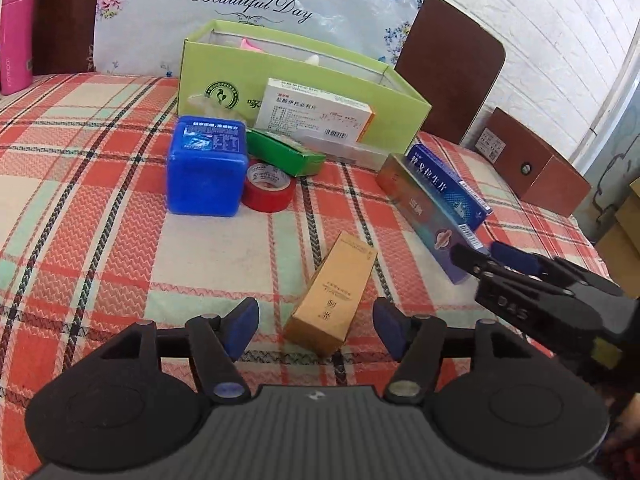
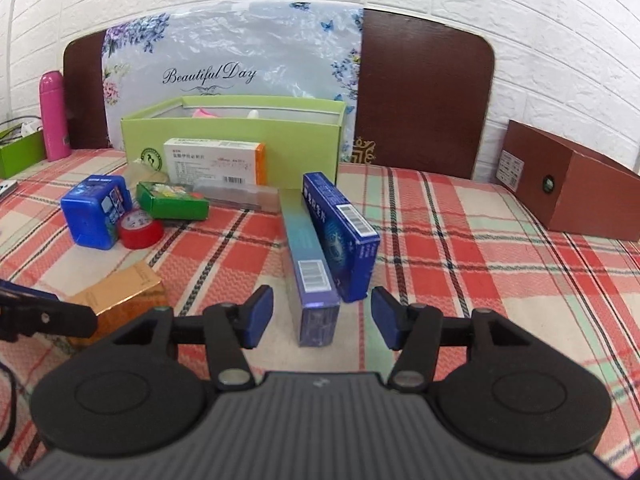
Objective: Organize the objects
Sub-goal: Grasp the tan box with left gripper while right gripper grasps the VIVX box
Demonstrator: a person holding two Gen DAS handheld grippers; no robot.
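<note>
Gold carton (image 1: 332, 294) lying between spread left gripper (image 1: 316, 328) pads, untouched. Right gripper (image 2: 322, 316) also agape around purple box (image 2: 310, 264); blue box (image 2: 344, 236) probably leaning there, could topple if nudged.

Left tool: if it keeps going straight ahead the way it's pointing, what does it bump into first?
Probably the gold box. It lies right in front of the left tool, its near end between the open blue pads, which aren't pressing on it. How close it is remains hard to judge.

left claw (image 1: 316, 330) open, gold box (image 1: 330, 300) between
</note>
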